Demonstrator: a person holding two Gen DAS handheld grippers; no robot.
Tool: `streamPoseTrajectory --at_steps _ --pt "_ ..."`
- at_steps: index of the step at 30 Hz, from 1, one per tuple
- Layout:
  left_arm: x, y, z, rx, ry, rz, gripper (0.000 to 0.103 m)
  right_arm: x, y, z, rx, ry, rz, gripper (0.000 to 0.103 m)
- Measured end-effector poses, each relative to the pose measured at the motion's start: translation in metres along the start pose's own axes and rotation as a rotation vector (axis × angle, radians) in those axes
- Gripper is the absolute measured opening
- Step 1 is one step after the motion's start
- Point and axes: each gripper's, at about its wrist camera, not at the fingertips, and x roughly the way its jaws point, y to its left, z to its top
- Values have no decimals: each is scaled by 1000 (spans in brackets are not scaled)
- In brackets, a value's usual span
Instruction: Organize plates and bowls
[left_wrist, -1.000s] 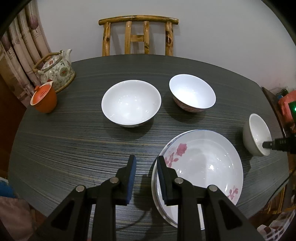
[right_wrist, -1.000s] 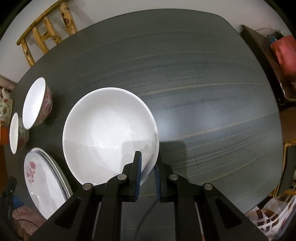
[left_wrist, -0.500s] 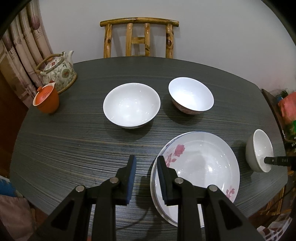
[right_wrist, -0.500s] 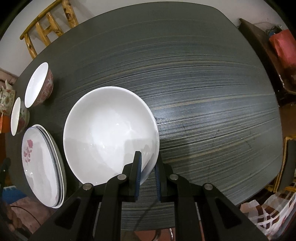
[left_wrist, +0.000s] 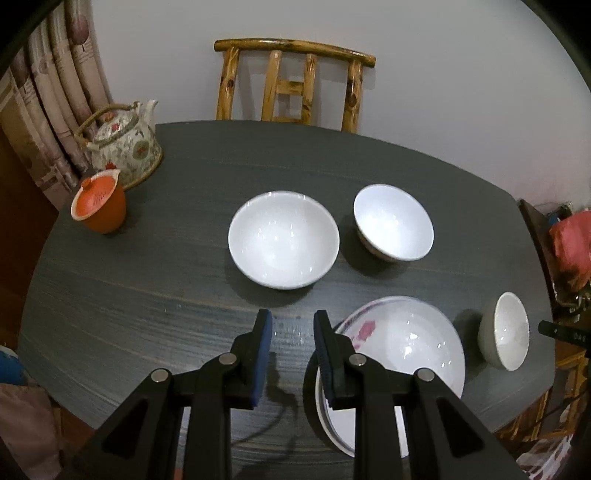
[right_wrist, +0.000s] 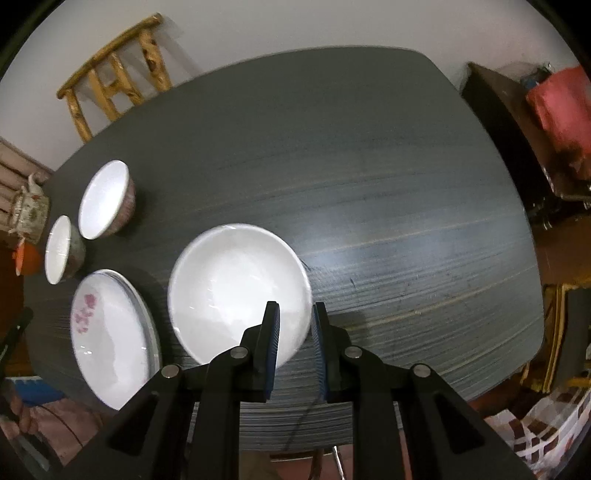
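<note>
My left gripper (left_wrist: 291, 319) hangs open over the dark table (left_wrist: 147, 295), nothing between its fingers. Its right finger overlaps the left rim of a stack of rose-patterned plates (left_wrist: 406, 343). Beyond stand a white bowl (left_wrist: 284, 240) and a red-patterned bowl (left_wrist: 393, 221). A smaller white bowl (left_wrist: 506, 339) sits at the table's right end. In the right wrist view that bowl (right_wrist: 236, 288) lies just under my right gripper (right_wrist: 295, 308). The jaws are opening, and the bowl's near rim shows in the gap without touching the pads. The plates (right_wrist: 110, 332) lie to its left.
A floral teapot (left_wrist: 125, 147) and an orange lidded cup (left_wrist: 98, 203) stand at the far left corner. A wooden chair (left_wrist: 295, 85) is behind the table. A dark side cabinet with a red bag (right_wrist: 561, 107) stands to the right. Bare tabletop (right_wrist: 406, 221) stretches right of the bowl.
The right jaws have spread off the bowl's rim and the right gripper has lifted away. The left gripper has also risen and drawn back; the dishes look smaller.
</note>
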Motion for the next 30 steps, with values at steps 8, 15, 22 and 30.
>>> streamPoseTrajectory --at_steps 8,15,22,30 --pt "2 -6 48 15 53 -104 24 -12 62 26 -96 -19 120 19" --pt "41 -21 91 12 139 -186 24 15 121 57 -148 -4 200 19" --pt "93 -28 125 -24 218 -241 24 48 156 87 -140 29 241 19" --pt "143 -35 140 -25 288 -227 24 85 172 112 -145 74 238 19"
